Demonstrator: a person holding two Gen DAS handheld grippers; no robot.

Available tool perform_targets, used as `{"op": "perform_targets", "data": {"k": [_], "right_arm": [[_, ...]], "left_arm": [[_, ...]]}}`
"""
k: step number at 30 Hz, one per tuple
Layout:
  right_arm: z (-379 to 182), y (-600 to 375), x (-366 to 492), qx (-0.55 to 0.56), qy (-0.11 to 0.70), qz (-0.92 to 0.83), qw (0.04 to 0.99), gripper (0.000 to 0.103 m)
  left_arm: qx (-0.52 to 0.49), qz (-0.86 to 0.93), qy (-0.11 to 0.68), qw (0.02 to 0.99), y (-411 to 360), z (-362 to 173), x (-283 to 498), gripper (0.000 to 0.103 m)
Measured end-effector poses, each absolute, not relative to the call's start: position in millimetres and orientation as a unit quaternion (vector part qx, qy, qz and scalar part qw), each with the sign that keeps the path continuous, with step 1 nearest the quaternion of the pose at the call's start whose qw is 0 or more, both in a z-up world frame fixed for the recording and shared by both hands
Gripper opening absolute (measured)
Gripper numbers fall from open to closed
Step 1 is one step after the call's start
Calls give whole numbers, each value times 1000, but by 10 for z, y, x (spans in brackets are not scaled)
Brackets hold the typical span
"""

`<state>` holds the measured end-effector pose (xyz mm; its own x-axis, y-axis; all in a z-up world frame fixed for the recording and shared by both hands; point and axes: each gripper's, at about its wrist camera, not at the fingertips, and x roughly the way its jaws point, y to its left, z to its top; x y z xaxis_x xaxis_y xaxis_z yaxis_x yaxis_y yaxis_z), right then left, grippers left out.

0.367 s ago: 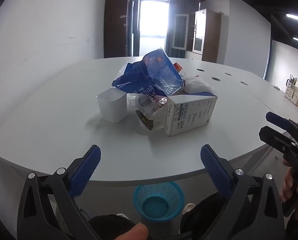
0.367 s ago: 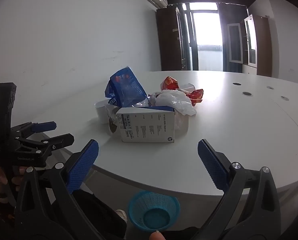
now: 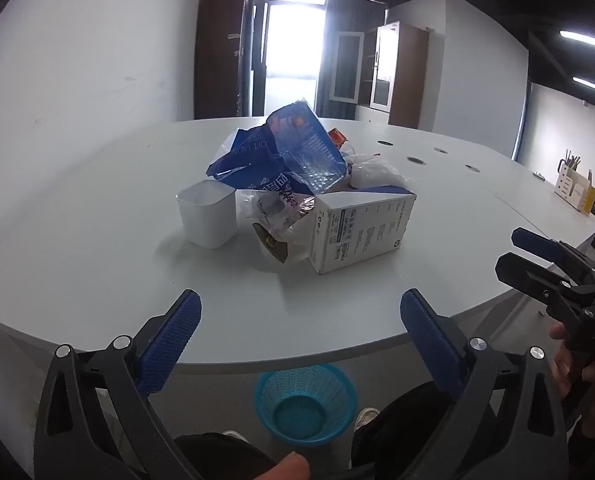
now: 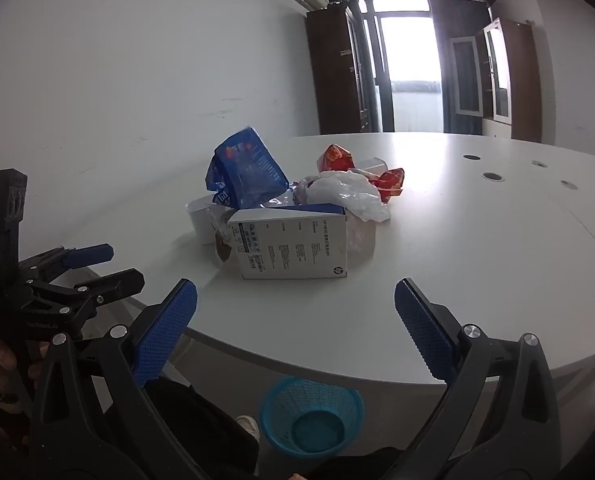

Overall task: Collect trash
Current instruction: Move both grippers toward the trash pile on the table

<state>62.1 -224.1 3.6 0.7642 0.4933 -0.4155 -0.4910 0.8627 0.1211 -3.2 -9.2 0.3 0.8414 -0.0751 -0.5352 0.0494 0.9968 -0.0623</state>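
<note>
A heap of trash lies on the white table: a white carton box, a crumpled blue bag, a white cup, a clear wrapper, a white plastic bag and red wrappers. A blue mesh bin stands on the floor below the table edge. My left gripper is open and empty, short of the heap. My right gripper is open and empty, facing the box.
Each gripper shows in the other's view: the right at the right edge, the left at the left. Round cable holes dot the far table. A desk organiser stands far right. Cabinets and a bright door are behind.
Both grippers have edged slightly forward toward the heap. The trash has not moved.
</note>
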Motion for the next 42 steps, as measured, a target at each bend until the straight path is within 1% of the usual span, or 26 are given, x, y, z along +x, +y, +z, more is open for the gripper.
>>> {"op": "perform_targets", "data": {"k": [9,15,21,25,42], "right_arm": [[-25,-2229,695,-2,236,257,937,95],[-37,-2217,677,0,237,265,935,95],[-45,-2189,672,-1,241,272,932,95],[-55,-2159,653,-12,241,271,932,94],[-81,-2152,680,-7,244,272,931,94]], "left_arm": [[-26,-36,276,960,-94,-12,-2,97],[-43,-14,257,965,-12,30,-19,97],[-35,-23,251,967,-9,73,-53,97],[-47,-39,250,966,-24,62,-63,97],[-37,-26,250,967,-77,37,-55,97]]}}
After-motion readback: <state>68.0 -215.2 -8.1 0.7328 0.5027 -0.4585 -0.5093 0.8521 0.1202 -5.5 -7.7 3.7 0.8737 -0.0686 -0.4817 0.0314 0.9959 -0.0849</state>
